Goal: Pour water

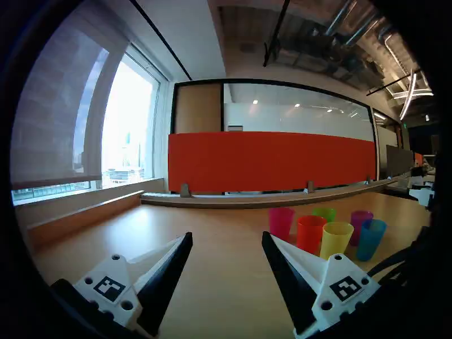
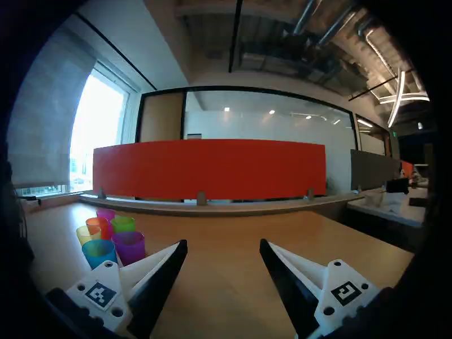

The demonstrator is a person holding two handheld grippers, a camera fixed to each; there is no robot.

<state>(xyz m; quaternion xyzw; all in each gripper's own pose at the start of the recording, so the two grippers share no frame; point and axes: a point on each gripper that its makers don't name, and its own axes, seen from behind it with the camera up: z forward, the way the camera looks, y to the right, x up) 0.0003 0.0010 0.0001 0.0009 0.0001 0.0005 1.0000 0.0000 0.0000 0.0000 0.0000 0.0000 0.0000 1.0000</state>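
Several coloured plastic cups stand in a cluster on the wooden table [image 1: 226, 237]. In the left gripper view they sit ahead to the right: a pink cup [image 1: 281, 222], an orange cup [image 1: 310, 233], a yellow cup [image 1: 336, 238], a green cup [image 1: 324, 214], a purple cup [image 1: 360, 225] and a blue cup [image 1: 370, 239]. My left gripper [image 1: 226, 244] is open, holding nothing, short of the cups. In the right gripper view the same cluster is to the left, with the blue cup [image 2: 99, 252] and purple cup [image 2: 129, 246] nearest. My right gripper [image 2: 223, 248] is open, its fingers holding nothing.
A red divider panel [image 1: 271, 160] stands along the table's far edge. A bright window [image 1: 127, 130] with a sill lies to the left. Another desk [image 2: 390, 209] with items sits to the right.
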